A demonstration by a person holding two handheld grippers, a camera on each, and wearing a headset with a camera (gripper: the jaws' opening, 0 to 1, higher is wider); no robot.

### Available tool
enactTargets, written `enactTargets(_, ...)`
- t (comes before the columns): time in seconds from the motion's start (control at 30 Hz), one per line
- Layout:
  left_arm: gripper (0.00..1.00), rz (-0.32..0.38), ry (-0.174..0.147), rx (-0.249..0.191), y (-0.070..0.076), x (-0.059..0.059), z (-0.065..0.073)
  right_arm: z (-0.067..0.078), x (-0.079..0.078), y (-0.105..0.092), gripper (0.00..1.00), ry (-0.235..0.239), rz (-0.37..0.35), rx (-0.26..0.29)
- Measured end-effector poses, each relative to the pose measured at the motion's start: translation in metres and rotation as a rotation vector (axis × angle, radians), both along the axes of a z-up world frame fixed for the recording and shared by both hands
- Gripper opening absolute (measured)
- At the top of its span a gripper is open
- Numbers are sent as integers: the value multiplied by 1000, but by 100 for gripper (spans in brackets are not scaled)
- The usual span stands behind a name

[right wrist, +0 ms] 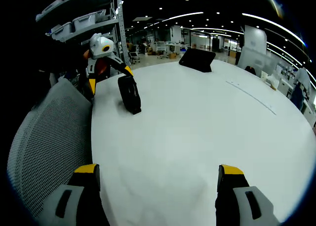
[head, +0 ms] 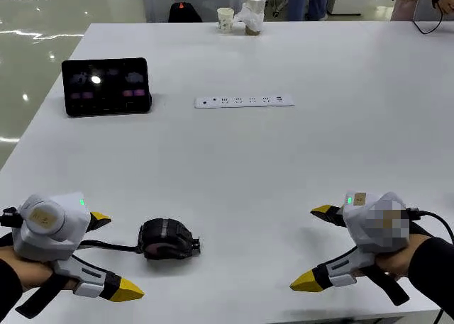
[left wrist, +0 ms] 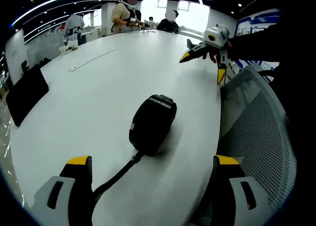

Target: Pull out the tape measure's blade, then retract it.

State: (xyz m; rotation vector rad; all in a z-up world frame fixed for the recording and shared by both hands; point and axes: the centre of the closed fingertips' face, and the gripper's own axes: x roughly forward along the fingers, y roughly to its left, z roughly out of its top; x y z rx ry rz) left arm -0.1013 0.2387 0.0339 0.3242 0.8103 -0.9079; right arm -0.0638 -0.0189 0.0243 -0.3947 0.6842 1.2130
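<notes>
Left gripper is right at the bottom edge in the head view, jaws spread wide with nothing in them. The tape sits on the table just beside it, blade all the way in as far as I can see. Its black strap runs back between those jaws. Right gripper is well off to the other side, also gaping and empty.

My guess on handling: chunky, rubbery-looking case, probably dense for its size, so it shouldn't skate around much if one gripper pins it across the flat sides. The blade will be thin springy steel that wants to snap back, so ease it in. The small nub facing the right gripper looks like the blade's hook, can't swear to it, but that's where I'd pinch.
</notes>
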Motion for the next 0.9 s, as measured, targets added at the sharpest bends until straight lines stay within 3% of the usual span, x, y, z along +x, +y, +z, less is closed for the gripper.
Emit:
enactTargets(0.4,99,-134,-21,54,-19,12,3,-7,-1,37,99,-10,101,-15)
enactTargets(0.53,99,-185,-28,53,-27,12,2,-7,-2,48,99,-6,123,-12)
enactTargets(0.63,99,-245,-27,82,-32,10,-2,-3,-3,59,99,1,131,11)
enactTargets(0.9,99,-303,-30,97,-45,15,-3,1,-2,85,97,-9,185,23)
